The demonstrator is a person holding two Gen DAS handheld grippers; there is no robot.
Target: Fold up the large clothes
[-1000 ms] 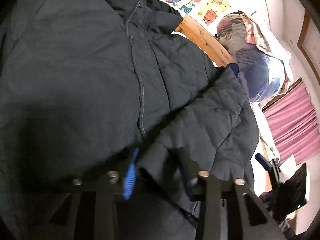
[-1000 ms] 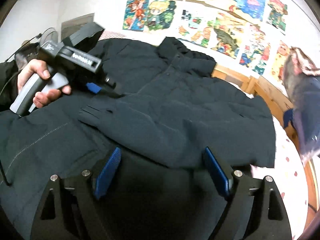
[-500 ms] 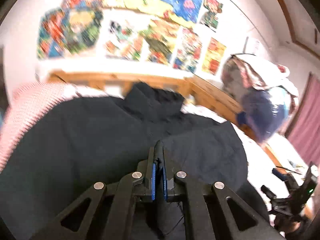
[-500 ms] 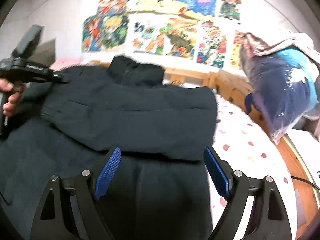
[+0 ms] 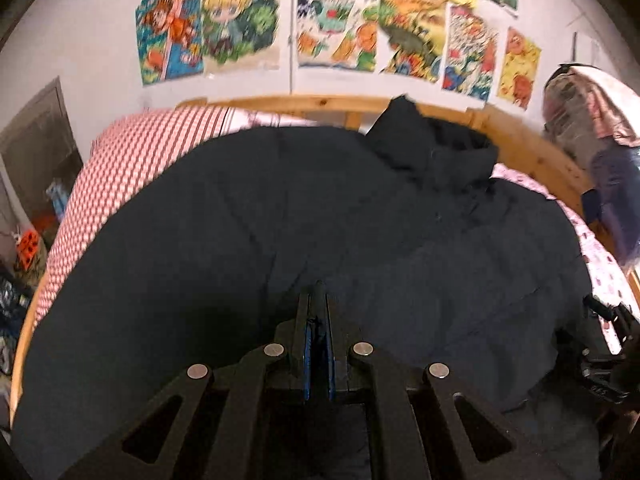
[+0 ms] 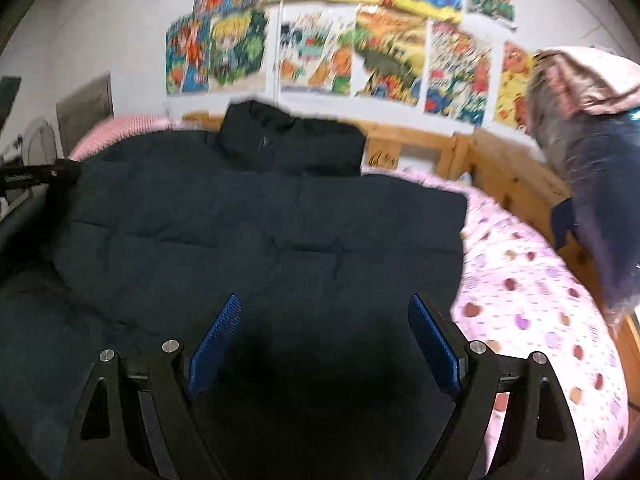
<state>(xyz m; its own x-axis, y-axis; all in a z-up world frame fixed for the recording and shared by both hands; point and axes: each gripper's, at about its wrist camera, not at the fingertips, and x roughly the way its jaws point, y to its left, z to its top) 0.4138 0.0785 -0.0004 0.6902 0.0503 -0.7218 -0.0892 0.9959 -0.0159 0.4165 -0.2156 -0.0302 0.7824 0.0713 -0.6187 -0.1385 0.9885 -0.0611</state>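
Jaws: left gripper (image 5: 318,312) together, right gripper (image 6: 324,334) apart, above the dark quilted jacket (image 6: 260,232) lying flat.

The dark jacket (image 5: 280,220) runs off the bottom edge in both views, its hem unseen below the wooden headboard (image 5: 312,104). The posters (image 6: 320,48) above that headboard are smeared by blur, their drawings unreadable.

My dark navy jacket (image 6: 260,232) covers a pink spotted sheet (image 6: 532,292); a red-checked pillow (image 5: 132,160) lies beside it, and my tool pads (image 6: 214,346) are blue.
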